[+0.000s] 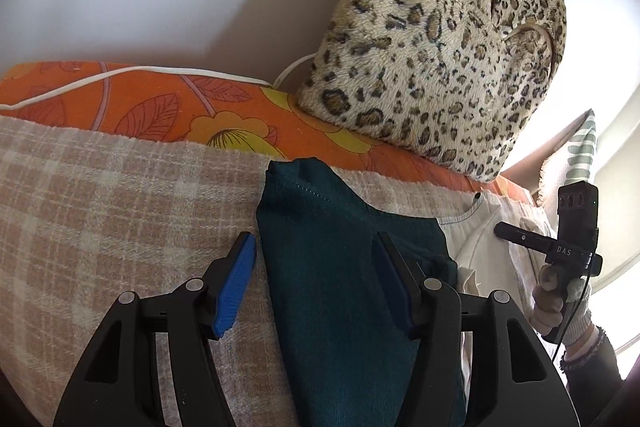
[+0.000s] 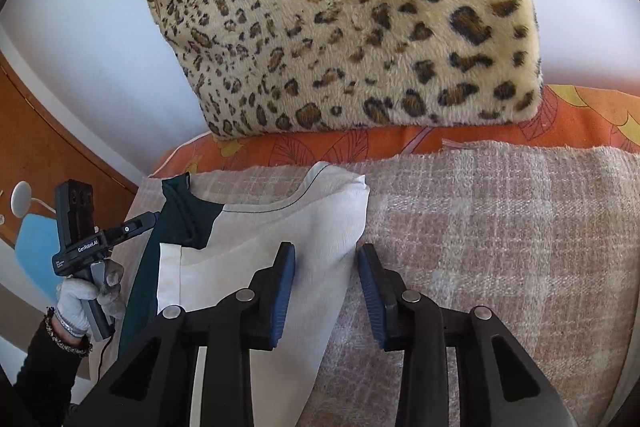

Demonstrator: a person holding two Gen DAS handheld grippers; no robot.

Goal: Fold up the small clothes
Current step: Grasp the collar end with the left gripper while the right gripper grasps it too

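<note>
A small garment lies on a beige plaid blanket (image 1: 100,219). Its dark teal part (image 1: 344,267) fills the middle of the left wrist view and its white part (image 2: 280,223) shows in the right wrist view, with the teal strip (image 2: 180,215) at its left. My left gripper (image 1: 316,259) is open, its fingers either side of the teal cloth's left portion. My right gripper (image 2: 326,267) is open over the white cloth's right edge. Each gripper shows in the other view: the right one (image 1: 520,237) and the left one (image 2: 136,227).
A leopard-print cushion (image 1: 440,39) stands upright at the back on an orange flowered sheet (image 1: 180,111). A white cord (image 1: 100,79) runs along the sheet. A white wall is behind. A striped pillow (image 1: 584,147) is at the far right, and an orange-brown headboard (image 2: 52,147) at the left.
</note>
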